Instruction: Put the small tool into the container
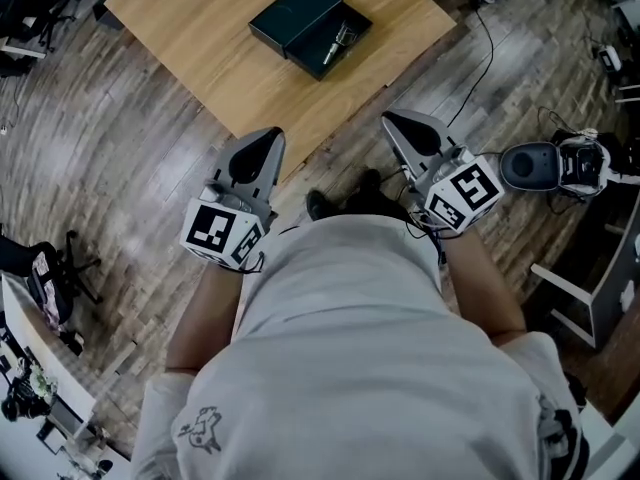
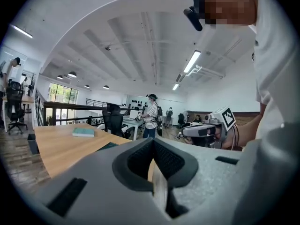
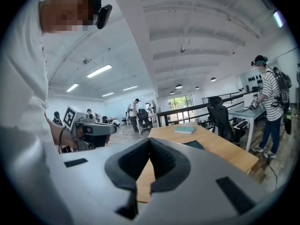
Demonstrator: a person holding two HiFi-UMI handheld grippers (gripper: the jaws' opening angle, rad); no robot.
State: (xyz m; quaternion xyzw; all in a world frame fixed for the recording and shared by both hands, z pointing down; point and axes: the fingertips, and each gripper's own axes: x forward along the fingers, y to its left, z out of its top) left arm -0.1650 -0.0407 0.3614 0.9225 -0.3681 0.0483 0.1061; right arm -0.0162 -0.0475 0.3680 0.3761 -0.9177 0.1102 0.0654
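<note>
Head view: wooden table point(image 1: 200, 28) at the top of frame, with the dark container point(image 1: 296, 13) on it, open. The small tool point(image 1: 334, 44) lies in its open half, slim and metallic. Both grippers are held near the person's waist, off the table's near edge and well apart from the container. Left gripper point(image 1: 262, 148) and right gripper point(image 1: 405, 130) both point toward the table, marker cubes facing the camera. White shirt point(image 1: 380, 348) fills the bottom. A dark headset-like device point(image 1: 530, 166) is on the wood floor at right, and an office chair point(image 1: 55, 278) at left.

Left gripper view: jaws closed, pads meeting at the tips, nothing between them. Past them are the table point(image 2: 56, 149), a teal book point(image 2: 83, 132) on it and a sliver of the container point(image 2: 110, 146). The right gripper point(image 2: 206, 129) shows at right, level. A person in a striped shirt point(image 2: 151, 116) stands in the background.

Right gripper view: jaws closed too, pads together, empty. The table point(image 3: 225, 151) runs ahead on the right with the teal book point(image 3: 184, 130) and the container point(image 3: 194, 145); can't see the tool from here. The left gripper point(image 3: 91, 129) shows at left. The striped-shirt person point(image 3: 269, 102) stands far right, near a desk.
</note>
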